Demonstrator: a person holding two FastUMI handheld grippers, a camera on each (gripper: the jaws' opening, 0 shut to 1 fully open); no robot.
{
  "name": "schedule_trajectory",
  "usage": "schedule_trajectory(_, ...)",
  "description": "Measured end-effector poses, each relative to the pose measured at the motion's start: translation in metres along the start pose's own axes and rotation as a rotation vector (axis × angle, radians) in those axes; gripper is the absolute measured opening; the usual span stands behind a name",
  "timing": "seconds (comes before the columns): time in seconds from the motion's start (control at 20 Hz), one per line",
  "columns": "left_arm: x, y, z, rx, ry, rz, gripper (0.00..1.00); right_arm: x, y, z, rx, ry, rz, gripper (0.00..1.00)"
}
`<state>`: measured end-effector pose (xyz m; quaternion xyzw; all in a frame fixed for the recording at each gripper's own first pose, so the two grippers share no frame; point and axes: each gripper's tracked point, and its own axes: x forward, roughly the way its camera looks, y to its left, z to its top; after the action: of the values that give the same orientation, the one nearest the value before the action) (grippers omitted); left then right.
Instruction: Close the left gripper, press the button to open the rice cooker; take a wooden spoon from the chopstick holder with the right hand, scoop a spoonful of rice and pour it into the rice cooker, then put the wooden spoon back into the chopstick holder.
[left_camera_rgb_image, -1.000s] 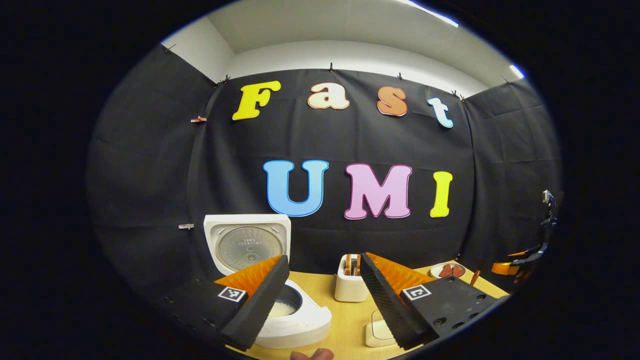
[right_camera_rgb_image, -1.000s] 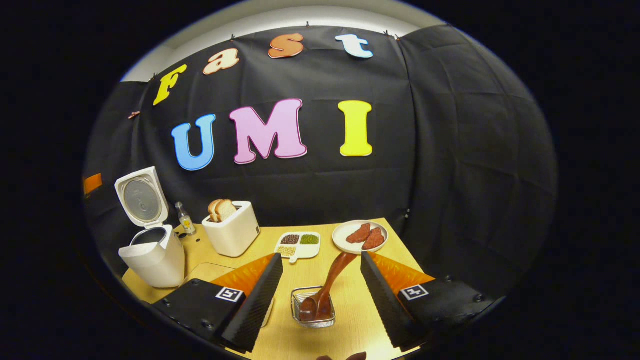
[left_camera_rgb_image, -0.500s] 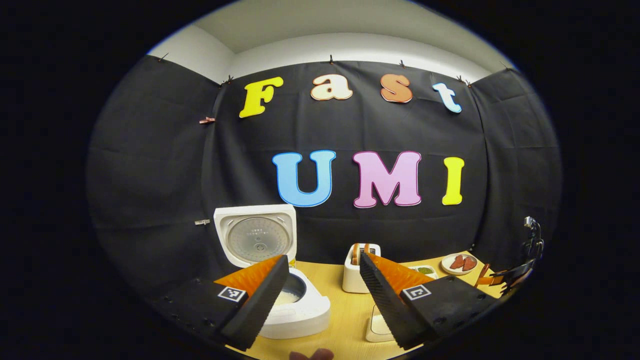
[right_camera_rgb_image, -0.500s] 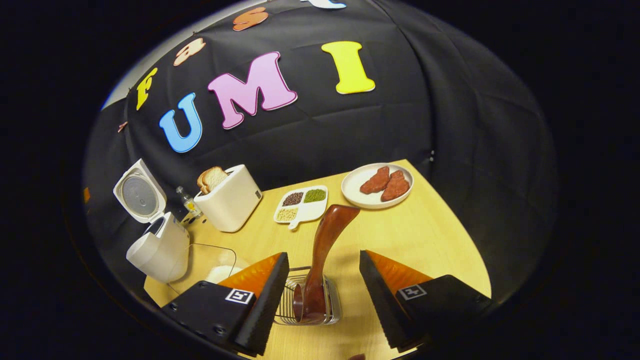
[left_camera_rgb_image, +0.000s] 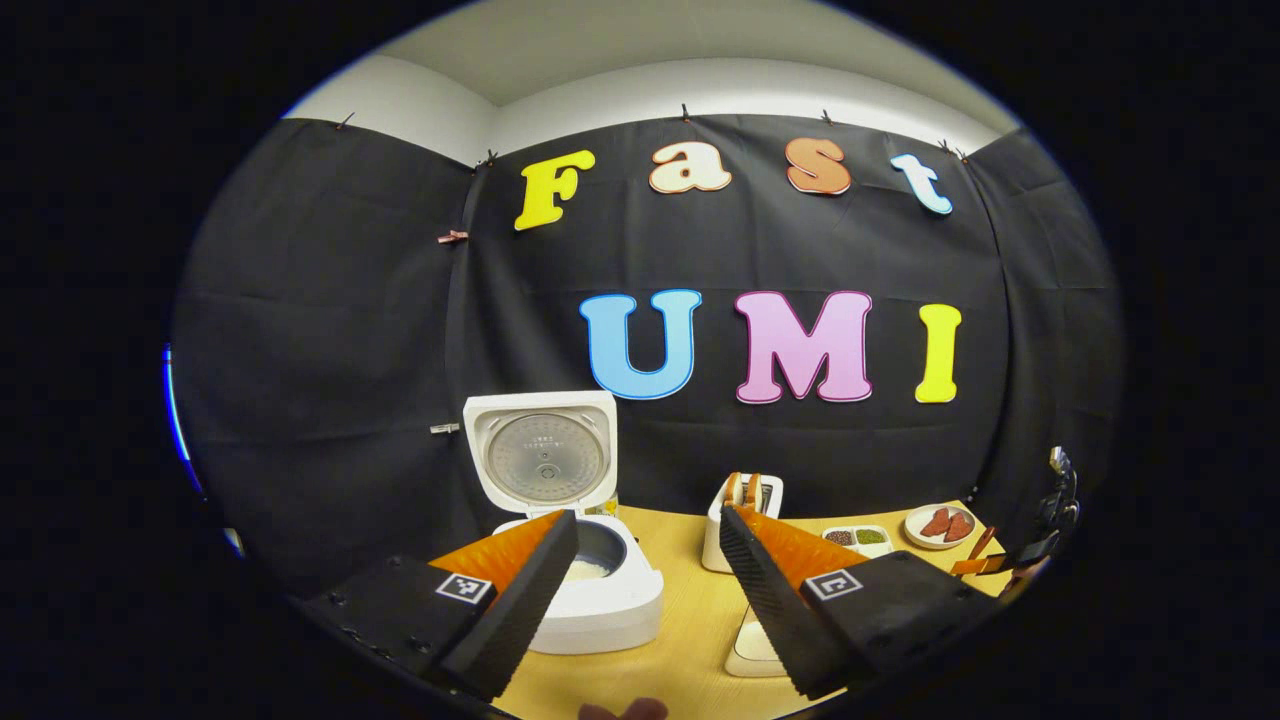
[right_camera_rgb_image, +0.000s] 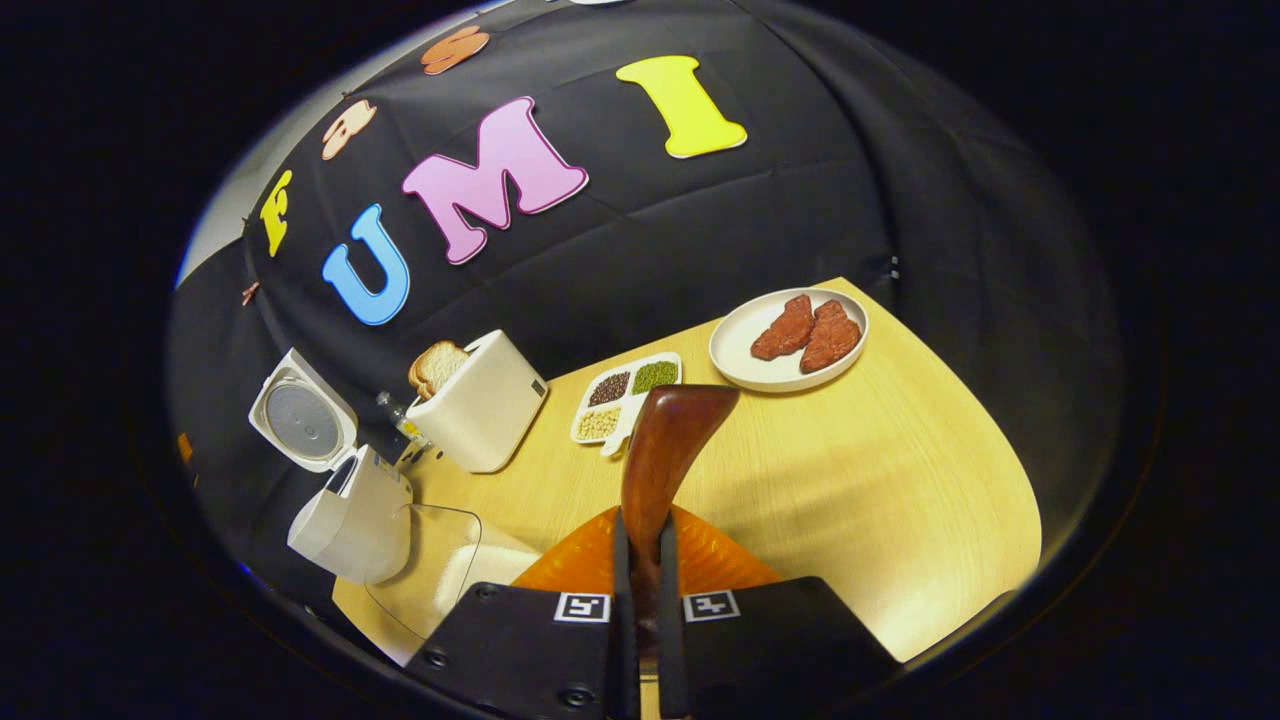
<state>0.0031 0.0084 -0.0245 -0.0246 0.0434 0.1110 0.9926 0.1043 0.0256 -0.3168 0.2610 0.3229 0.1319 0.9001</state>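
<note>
Jaws of the right gripper (right_camera_rgb_image: 640, 560) clamp the wooden spoon (right_camera_rgb_image: 665, 445); left gripper (left_camera_rgb_image: 648, 580) gapes near the open rice cooker (left_camera_rgb_image: 585, 570).

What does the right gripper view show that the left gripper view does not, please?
Right gripper view: the right claw shut on the wooden spoon, seen close up, with the handle rising between its fingers.

Left gripper view: the left claw open and holding nothing, and the white rice inside the cooker's pot.

Shared: the rice cooker with its lid up, the toaster holding bread, the divided dish, the plate of red pieces, and the wooden table.
</note>
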Motion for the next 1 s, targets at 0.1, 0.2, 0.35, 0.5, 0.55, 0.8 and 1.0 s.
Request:
schedule_trajectory(0.1,-0.003,0.003,0.001,-0.002,0.005,-0.001,0.98,-0.008,0.003,0.011,-0.007,-0.036,-0.001,0.12)
schedule_trajectory(0.2,-0.001,0.011,0.003,-0.001,0.004,0.0,0.98,-0.017,0.006,0.025,-0.004,-0.075,-0.012,0.12)
schedule_trajectory(0.35,0.003,0.026,0.007,0.004,-0.004,-0.021,0.98,-0.034,0.015,0.055,-0.029,-0.161,-0.04,0.12)
schedule_trajectory(0.5,0.015,0.041,0.006,0.014,-0.006,-0.066,0.98,-0.056,0.032,0.08,-0.067,-0.235,-0.066,0.12)
schedule_trajectory(0.55,0.019,0.047,0.008,0.014,-0.011,-0.081,0.98,-0.064,0.042,0.088,-0.071,-0.259,-0.07,0.12)
schedule_trajectory(0.8,0.038,0.073,0.007,0.025,-0.02,-0.149,0.98,-0.088,0.124,0.104,-0.128,-0.348,-0.041,0.11)
schedule_trajectory(1.0,0.048,0.088,0.0,0.016,-0.005,-0.207,0.98,-0.071,0.187,0.078,-0.258,-0.339,-0.031,0.12)
